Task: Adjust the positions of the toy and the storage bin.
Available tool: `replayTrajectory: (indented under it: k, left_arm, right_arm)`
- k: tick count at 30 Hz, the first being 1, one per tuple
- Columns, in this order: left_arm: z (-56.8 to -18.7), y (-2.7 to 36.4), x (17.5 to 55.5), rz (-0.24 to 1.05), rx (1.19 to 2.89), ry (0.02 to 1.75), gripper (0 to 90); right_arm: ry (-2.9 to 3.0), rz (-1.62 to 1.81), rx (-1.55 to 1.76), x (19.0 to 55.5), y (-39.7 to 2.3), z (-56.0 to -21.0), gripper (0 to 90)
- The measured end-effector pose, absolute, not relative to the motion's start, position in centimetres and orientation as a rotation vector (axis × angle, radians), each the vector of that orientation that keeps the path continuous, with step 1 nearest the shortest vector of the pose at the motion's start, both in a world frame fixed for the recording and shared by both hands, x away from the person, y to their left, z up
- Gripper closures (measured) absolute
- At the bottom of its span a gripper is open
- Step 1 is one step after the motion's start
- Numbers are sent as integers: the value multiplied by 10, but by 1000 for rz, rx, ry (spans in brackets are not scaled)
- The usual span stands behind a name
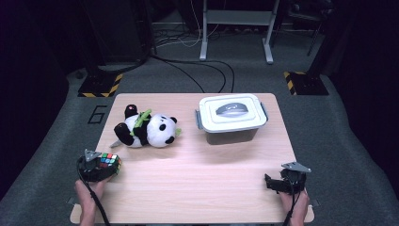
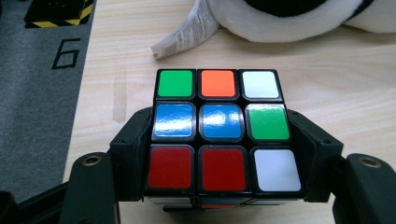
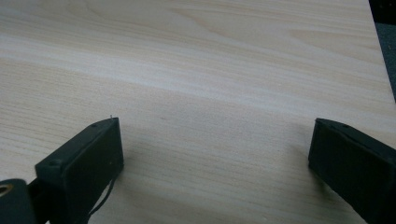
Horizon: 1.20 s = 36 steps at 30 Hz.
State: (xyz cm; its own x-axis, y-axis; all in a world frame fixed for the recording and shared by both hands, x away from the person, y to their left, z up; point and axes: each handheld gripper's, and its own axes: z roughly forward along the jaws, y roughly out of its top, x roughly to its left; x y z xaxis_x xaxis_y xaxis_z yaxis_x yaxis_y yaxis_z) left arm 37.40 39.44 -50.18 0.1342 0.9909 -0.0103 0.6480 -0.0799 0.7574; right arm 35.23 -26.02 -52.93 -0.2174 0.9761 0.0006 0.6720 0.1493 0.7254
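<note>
A scrambled puzzle cube (image 1: 108,160) (image 2: 219,130) sits between the jaws of my left gripper (image 1: 99,165) (image 2: 219,140) at the table's front left; both black pads press on its sides, so the gripper is shut on it. Its top face shows green, orange, white, blue and red stickers. Just beyond it lies a plush panda (image 1: 148,129) (image 2: 289,18) on its side, with a white fabric tag (image 2: 187,32) pointing toward the cube. My right gripper (image 1: 277,183) (image 3: 215,149) rests at the front right with its jaws wide apart over bare wood, nothing between them.
A white lidded plastic box (image 1: 231,117) with a grey handle stands at the back right of the wooden table (image 1: 197,179). Grey carpet with a black "6" mark (image 1: 97,114) lies left of the table. Cables and stand legs are on the floor behind.
</note>
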Motion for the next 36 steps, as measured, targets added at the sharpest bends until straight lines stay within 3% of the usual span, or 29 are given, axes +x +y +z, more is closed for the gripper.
replayTrajectory:
  k: [26,29,36]
  left_arm:
    - [-502,407,393,685,1783,1577,328]
    - [-495,407,389,722,1723,1606,159]
    - [-461,399,382,765,1702,1535,69]
  right_arm:
    - [1955,841,1568,352,-260,-529,24]
    - [1955,841,1568,352,-260,-529,24]
    - [1955,841,1568,352,-260,-529,24]
